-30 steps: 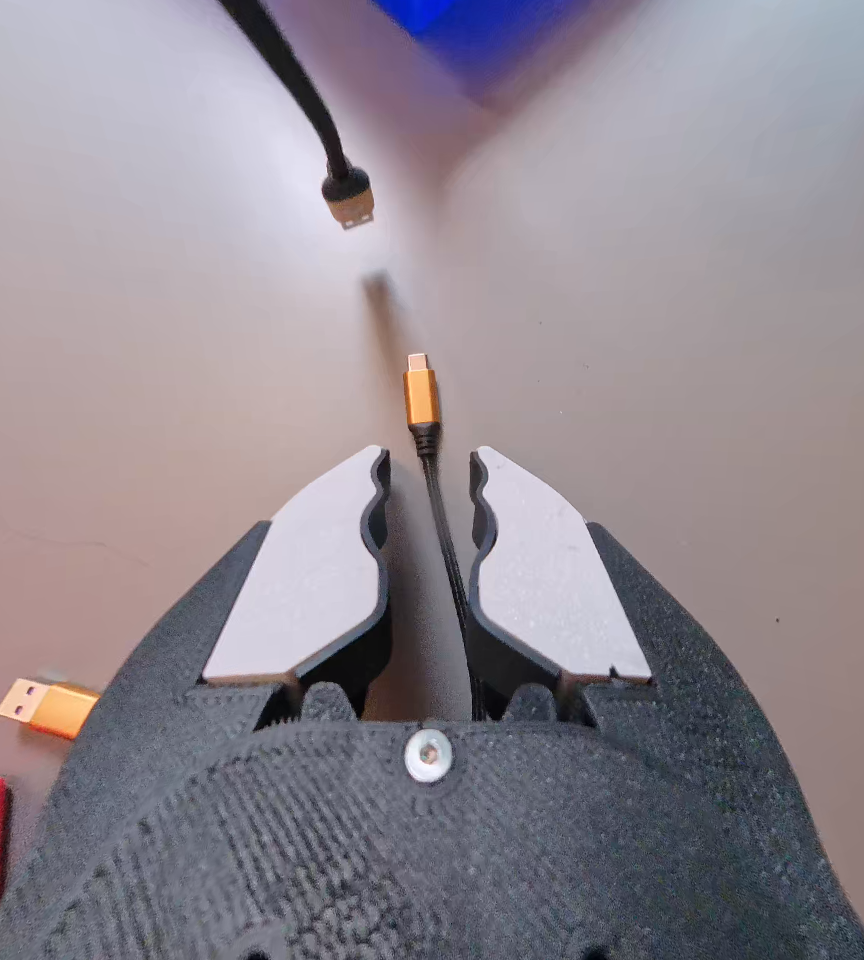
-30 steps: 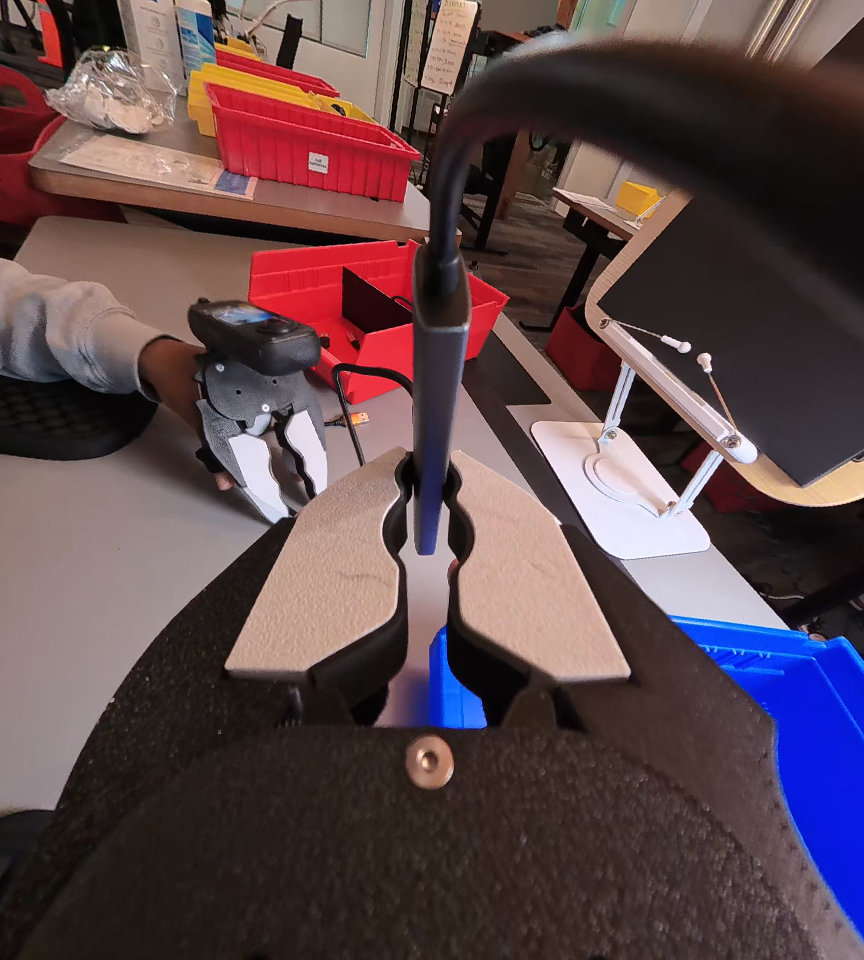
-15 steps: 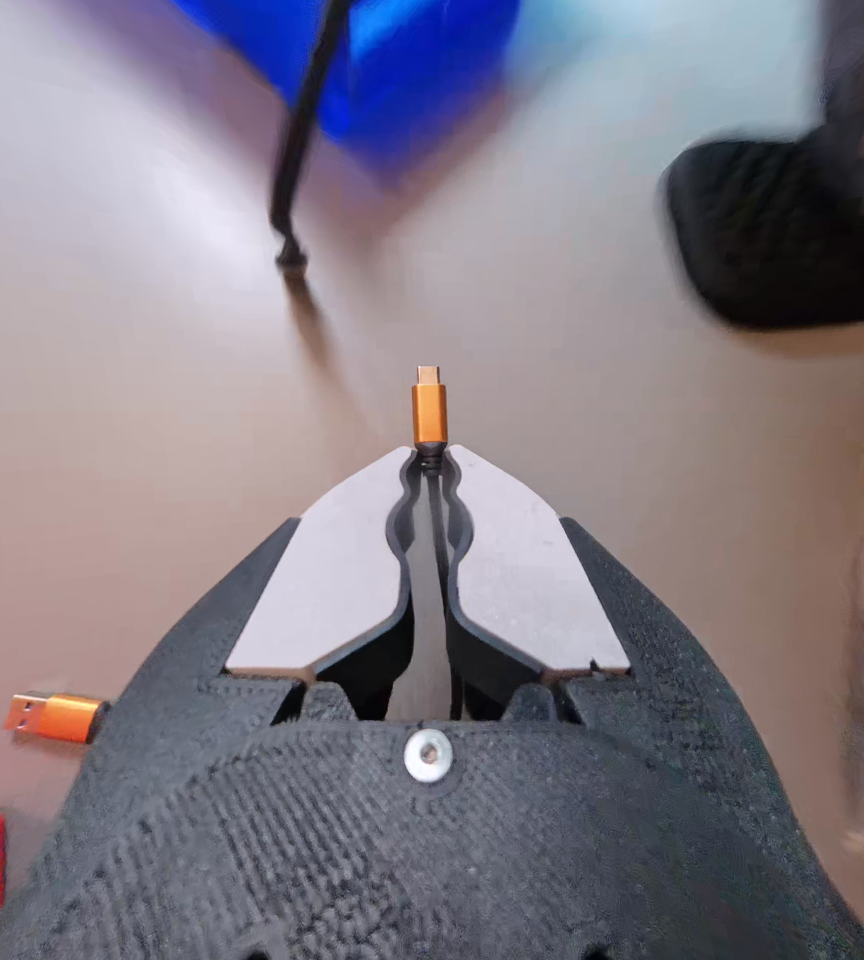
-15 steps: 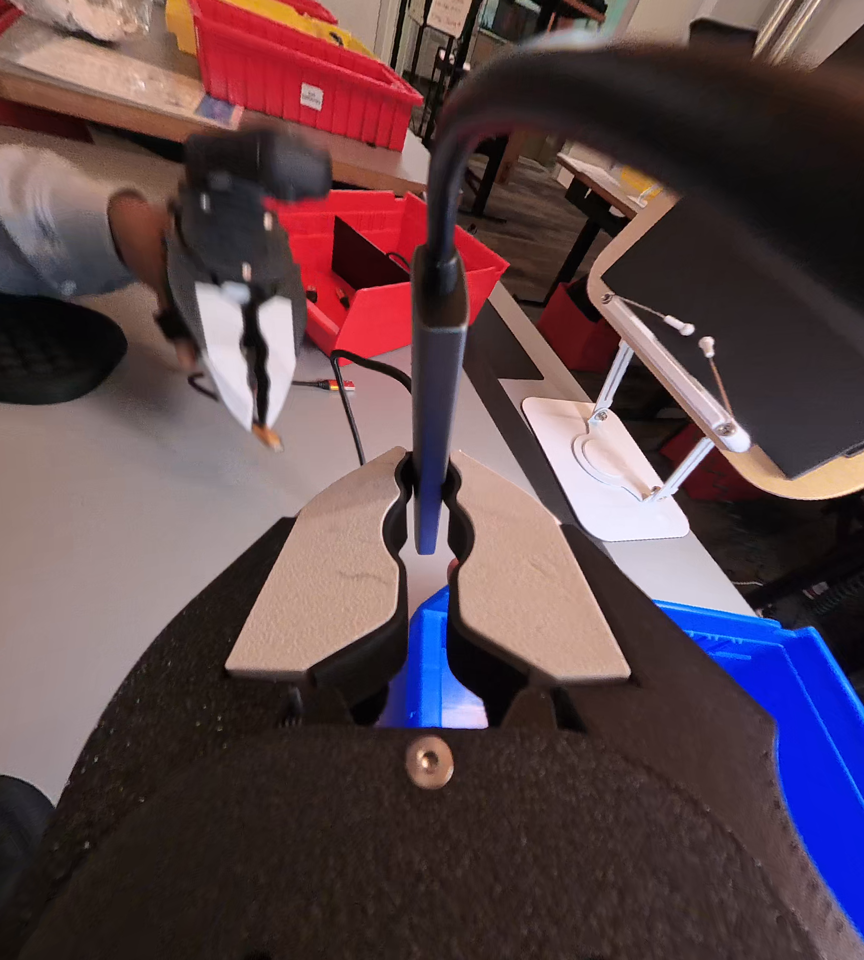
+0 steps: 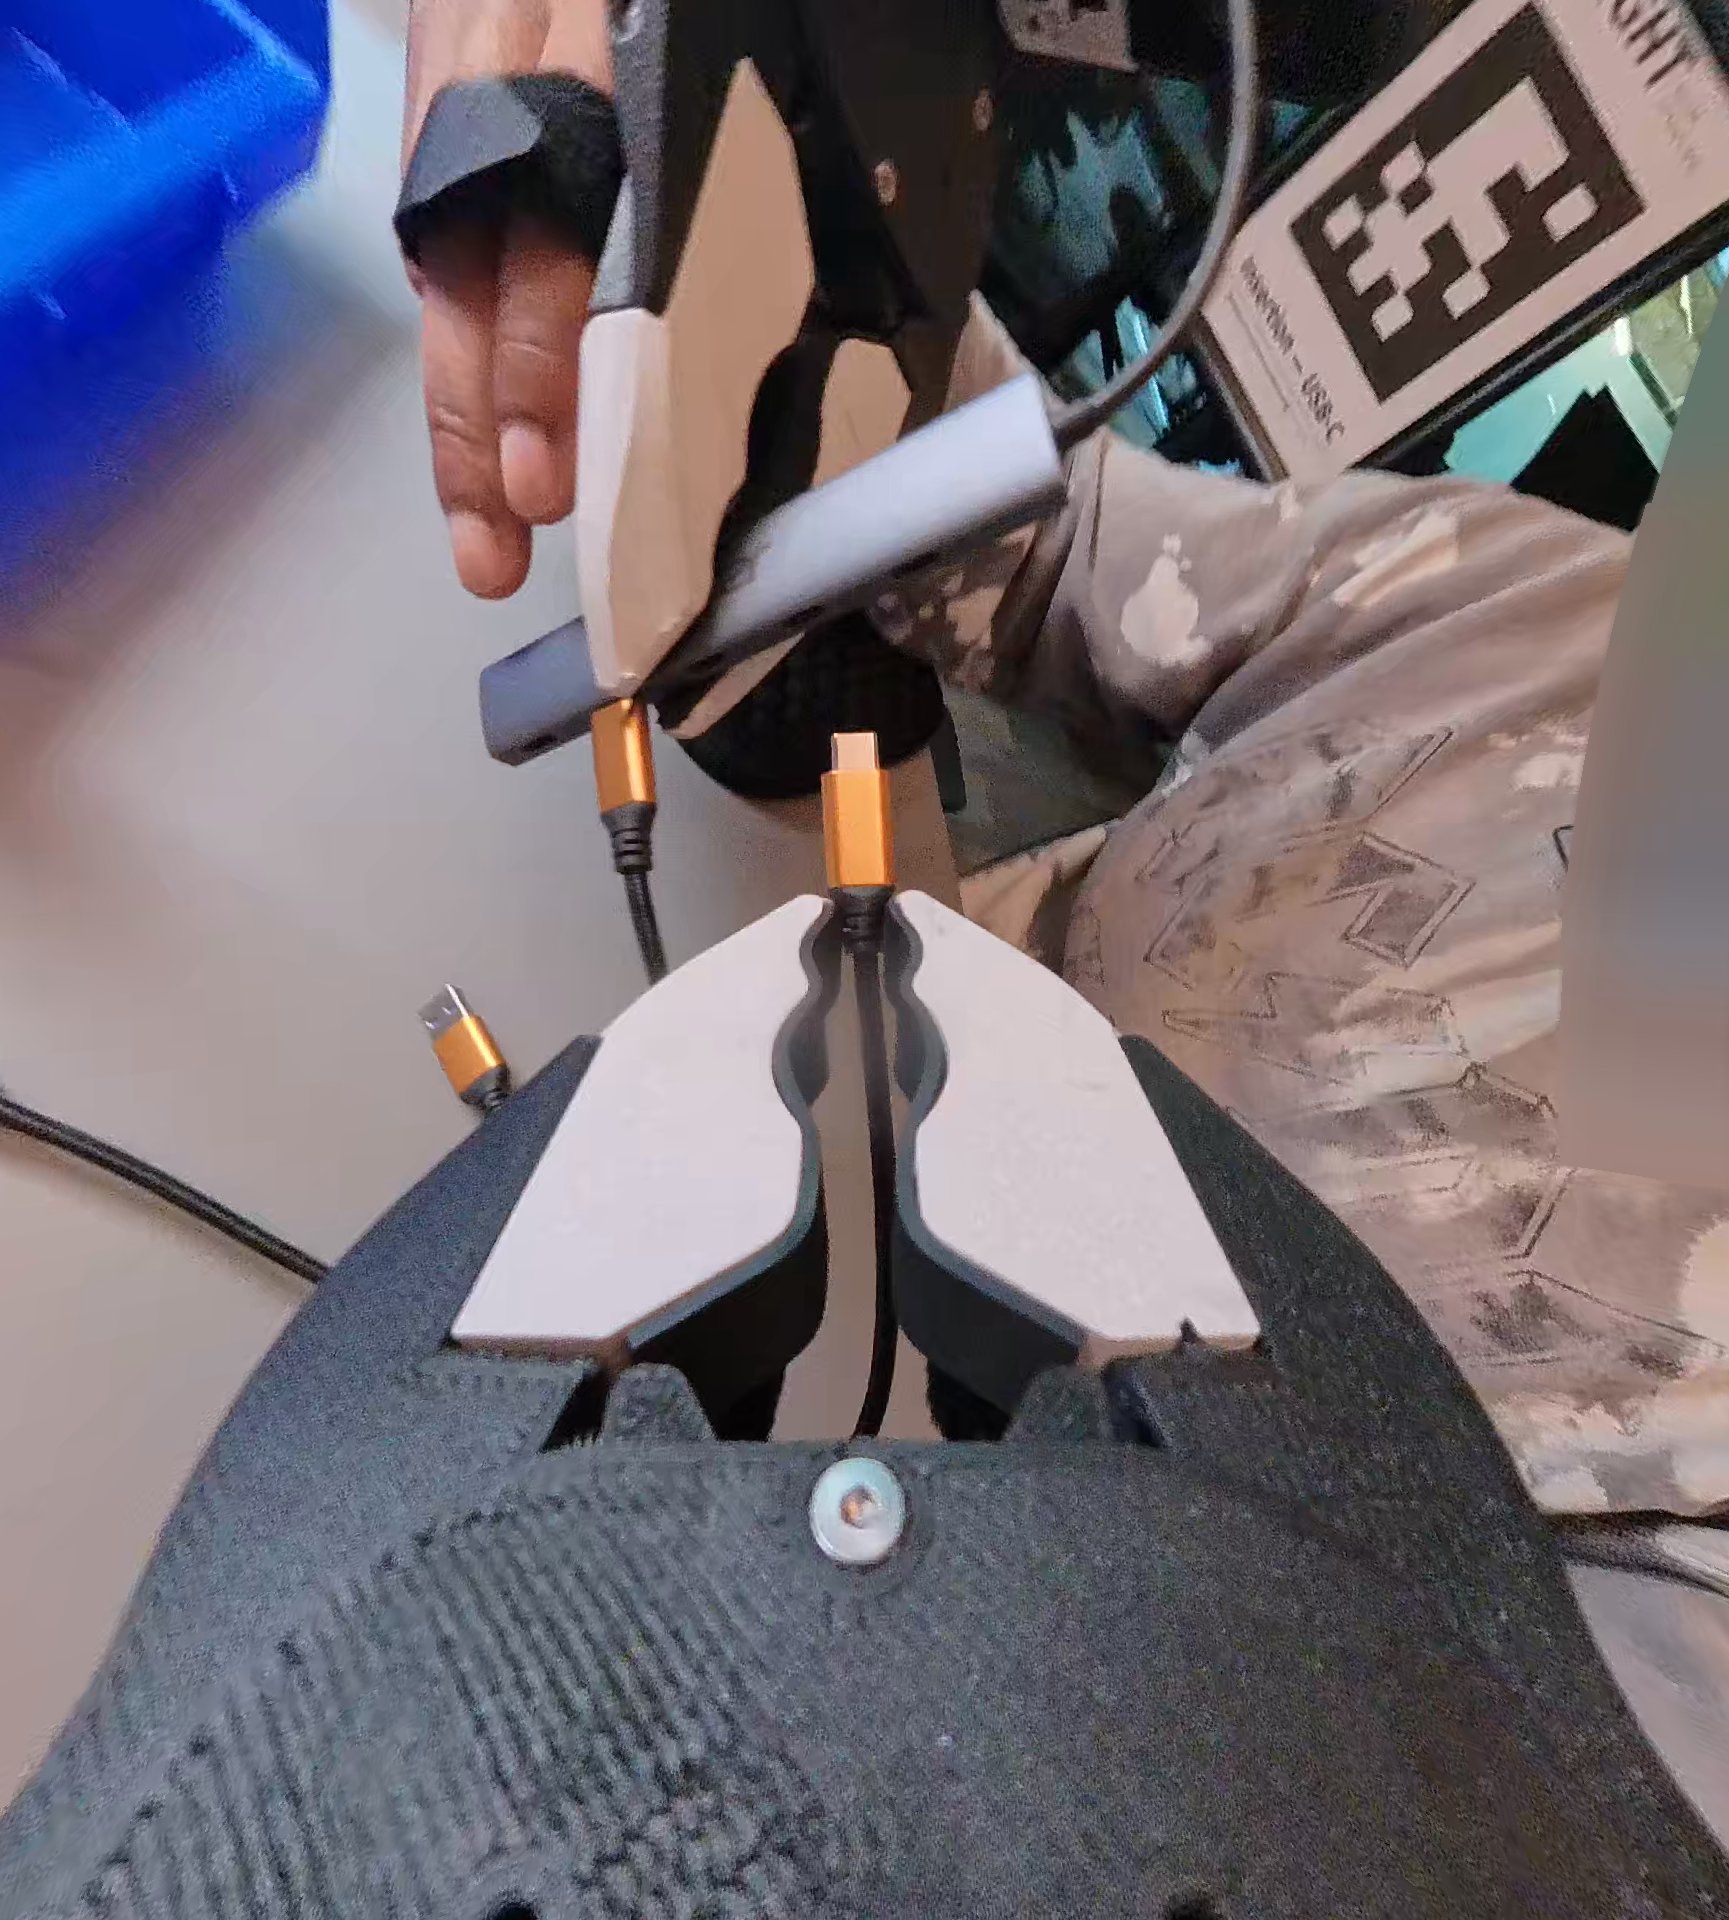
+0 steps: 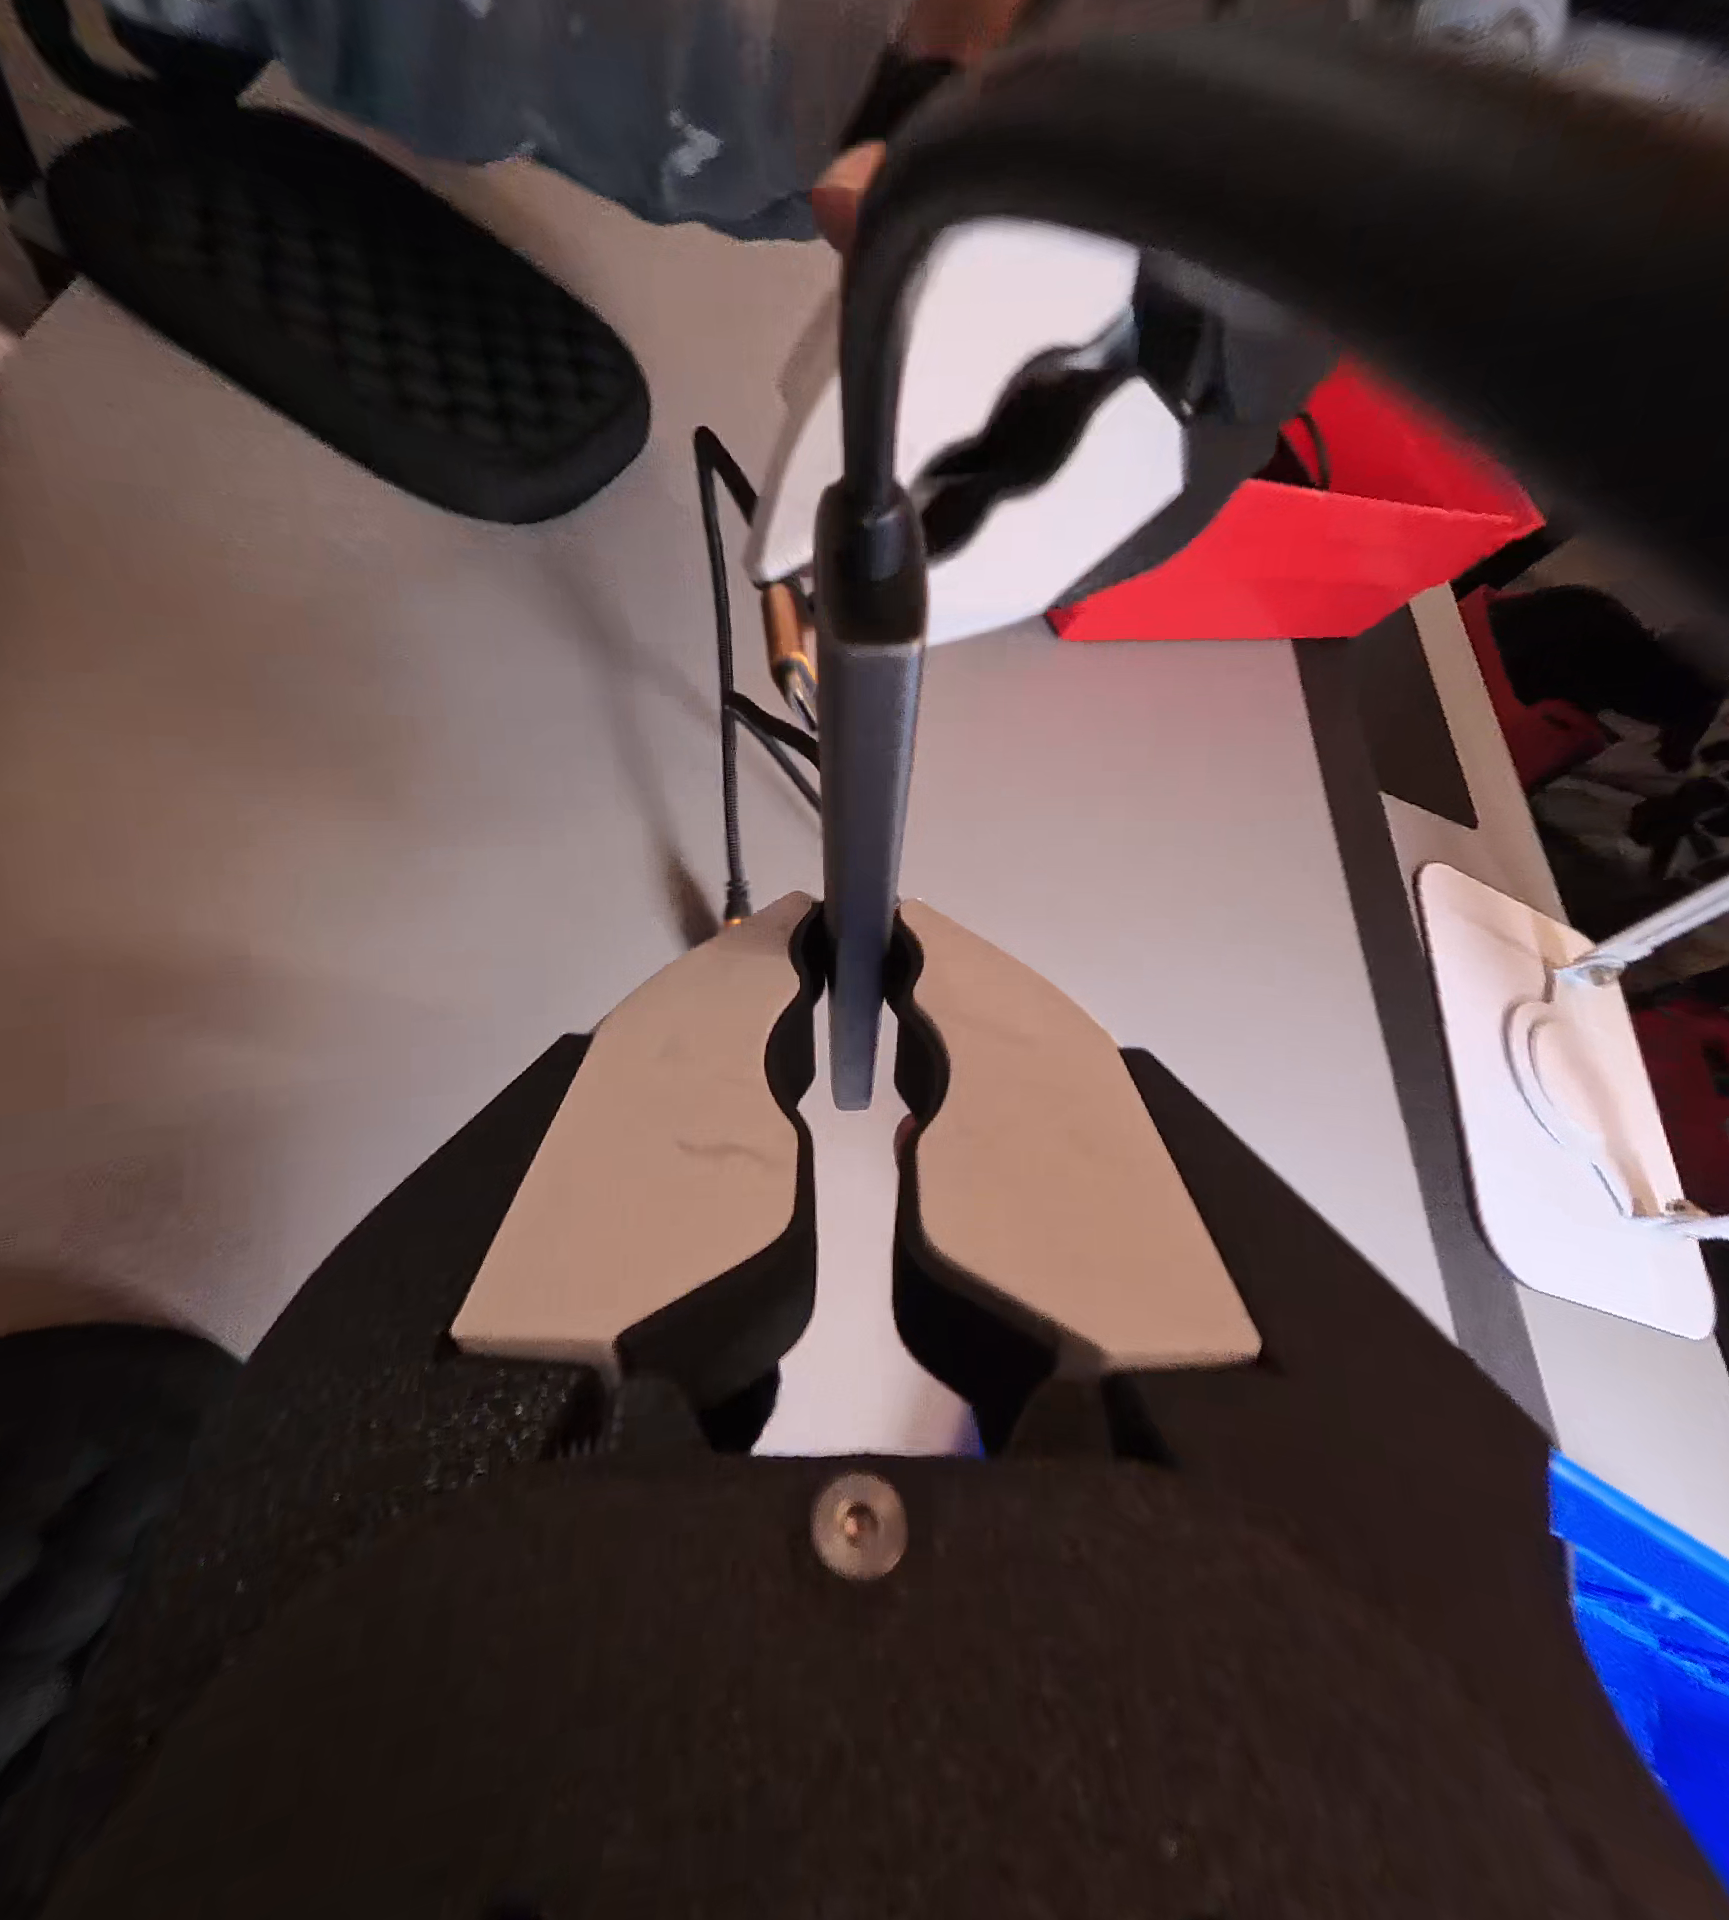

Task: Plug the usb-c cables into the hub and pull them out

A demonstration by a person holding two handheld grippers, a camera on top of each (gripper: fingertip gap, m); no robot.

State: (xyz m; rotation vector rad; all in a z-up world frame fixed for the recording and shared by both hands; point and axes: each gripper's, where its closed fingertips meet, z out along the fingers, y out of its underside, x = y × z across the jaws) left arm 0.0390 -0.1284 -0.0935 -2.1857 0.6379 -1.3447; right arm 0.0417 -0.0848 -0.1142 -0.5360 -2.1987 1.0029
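Our left claw [image 5: 861,914] pinches an orange USB-C cable [image 5: 856,821]; our right claw [image 6: 858,920] clamps the grey hub [image 6: 865,831] above the bench [image 6: 320,831].

hub [image 5: 870,520]: 1 | orange plugs [image 5: 856,826]: 4 | bins: blue [image 5: 60,260] 1, red [image 6: 1286,561] 1

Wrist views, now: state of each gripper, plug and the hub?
left gripper: shut on the cable just behind the held USB-C plug
held USB-C plug: unplugged, short of the hub
hub: clamped, lifted
right gripper: shut on hub
second orange plug: seated in hub
loose orange plug: on table
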